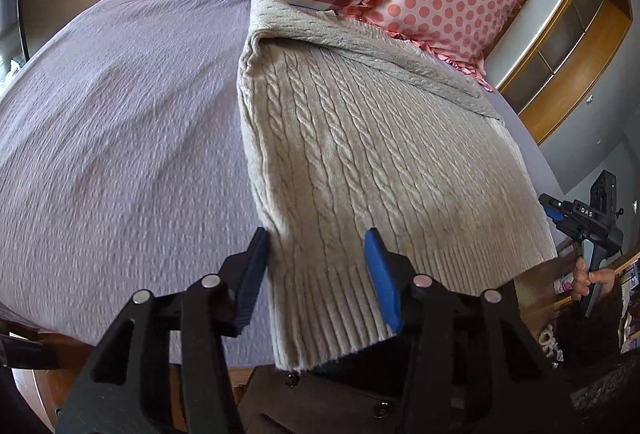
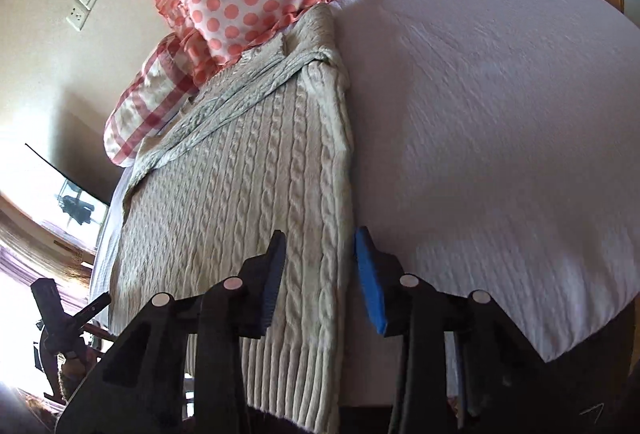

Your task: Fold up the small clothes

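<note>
Cable-knit sweater [image 1: 360,161] on bed [image 1: 120,137], hem cut off below

The hem of the beige cable-knit sweater [image 1: 360,161] drops over the edge of the lavender-covered bed [image 1: 112,137] and gets cut off behind the left gripper [image 1: 318,254], so its bottom corner is hidden. Same in the right wrist view, behind the right gripper [image 2: 320,258]. The red-and-white checked pillow [image 2: 144,105] is half hidden by the sweater there.
</note>
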`<state>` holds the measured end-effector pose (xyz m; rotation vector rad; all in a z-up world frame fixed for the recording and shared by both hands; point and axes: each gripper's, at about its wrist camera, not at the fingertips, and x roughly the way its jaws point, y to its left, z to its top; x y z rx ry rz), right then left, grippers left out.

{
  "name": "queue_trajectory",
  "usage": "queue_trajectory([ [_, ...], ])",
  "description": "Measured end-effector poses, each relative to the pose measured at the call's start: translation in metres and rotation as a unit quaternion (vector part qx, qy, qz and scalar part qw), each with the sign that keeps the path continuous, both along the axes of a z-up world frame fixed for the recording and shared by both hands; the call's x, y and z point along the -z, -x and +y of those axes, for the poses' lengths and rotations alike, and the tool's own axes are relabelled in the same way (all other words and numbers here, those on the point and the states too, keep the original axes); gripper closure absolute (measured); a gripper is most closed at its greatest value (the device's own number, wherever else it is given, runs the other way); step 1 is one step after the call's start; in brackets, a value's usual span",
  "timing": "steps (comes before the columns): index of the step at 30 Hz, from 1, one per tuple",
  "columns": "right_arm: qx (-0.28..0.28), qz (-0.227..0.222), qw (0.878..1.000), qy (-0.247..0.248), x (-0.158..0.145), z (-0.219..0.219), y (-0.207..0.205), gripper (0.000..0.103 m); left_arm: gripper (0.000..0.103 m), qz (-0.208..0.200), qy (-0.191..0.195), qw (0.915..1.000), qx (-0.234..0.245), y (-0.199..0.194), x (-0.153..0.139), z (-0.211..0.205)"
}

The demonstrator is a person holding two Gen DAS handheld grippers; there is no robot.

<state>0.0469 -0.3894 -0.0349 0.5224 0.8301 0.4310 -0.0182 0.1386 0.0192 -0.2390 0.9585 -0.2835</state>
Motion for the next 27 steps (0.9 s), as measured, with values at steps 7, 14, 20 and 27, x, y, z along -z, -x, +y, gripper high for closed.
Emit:
queue_trajectory([
  [7, -0.061, -0.028, 0.996, -0.052, 0.007, 0.007, 0.031, 0.095, 0.093, 0.001, 0.036, 0.9993, -0.013, 0.014, 0.003, -0.001],
  [14, -0.029, -0.132, 0.976, -0.173, -0.063, -0.014, -0.015, 0.095, 0.093, -0.063, 0.082, 0.9946, 0.000, -0.040, -0.054, 0.013],
  [20, 0.034, -0.125, 0.966, -0.225, -0.091, -0.007, -0.136, 0.095, 0.093, -0.058, 0.105, 0.9914, -0.053, -0.180, -0.084, 0.028],
  [27, 0.124, 0.034, 0.976, -0.176, -0.048, 0.015, -0.299, 0.095, 0.093, 0.035, 0.067, 0.9885, -0.131, -0.330, -0.025, 0.024],
])
